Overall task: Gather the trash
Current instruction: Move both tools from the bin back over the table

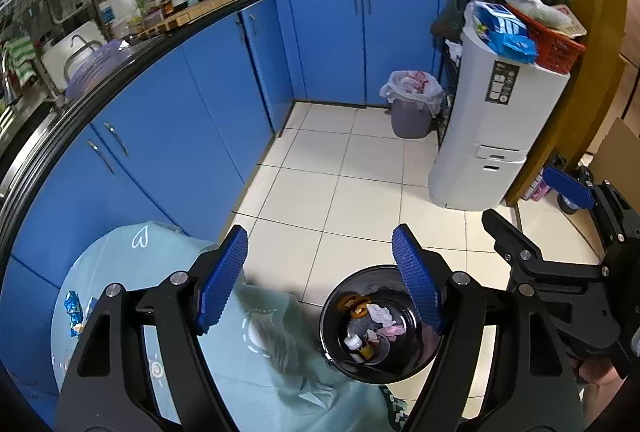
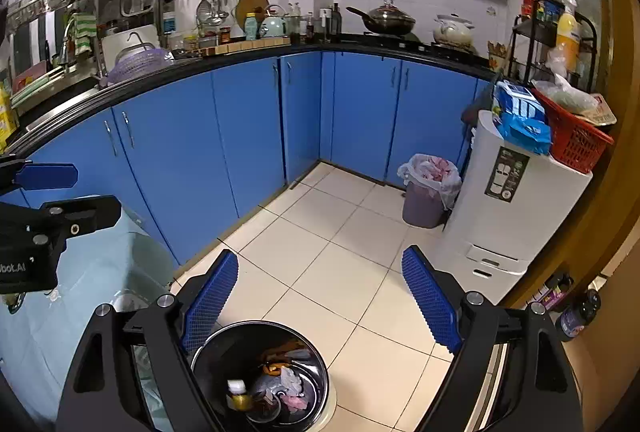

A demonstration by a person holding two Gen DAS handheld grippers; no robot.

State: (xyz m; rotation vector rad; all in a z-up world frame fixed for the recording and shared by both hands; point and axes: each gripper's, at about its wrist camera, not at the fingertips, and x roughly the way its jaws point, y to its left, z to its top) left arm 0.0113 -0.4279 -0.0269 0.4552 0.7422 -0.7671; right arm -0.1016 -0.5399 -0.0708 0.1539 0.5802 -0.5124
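Note:
A round black trash bin (image 1: 335, 330) stands on the tiled floor beside a table draped in a pale teal cloth (image 1: 132, 284). Inside lie crumpled paper (image 1: 380, 313), a small white-capped bottle (image 1: 356, 344) and other scraps. My left gripper (image 1: 320, 276) hangs open above the bin's edge with nothing between its blue pads. Blue candy wrappers (image 1: 74, 308) lie on the cloth at the left. My right gripper (image 2: 320, 296) is open and empty too, above the same bin (image 2: 224, 352). Each gripper shows at the edge of the other's view.
Blue kitchen cabinets (image 2: 248, 136) wrap the left and far side. A grey bin with a white bag (image 2: 426, 192) stands in the far corner next to a tall white appliance (image 2: 512, 200) topped by a red basket (image 2: 576, 140). Bottles (image 2: 580, 316) stand on the floor at right.

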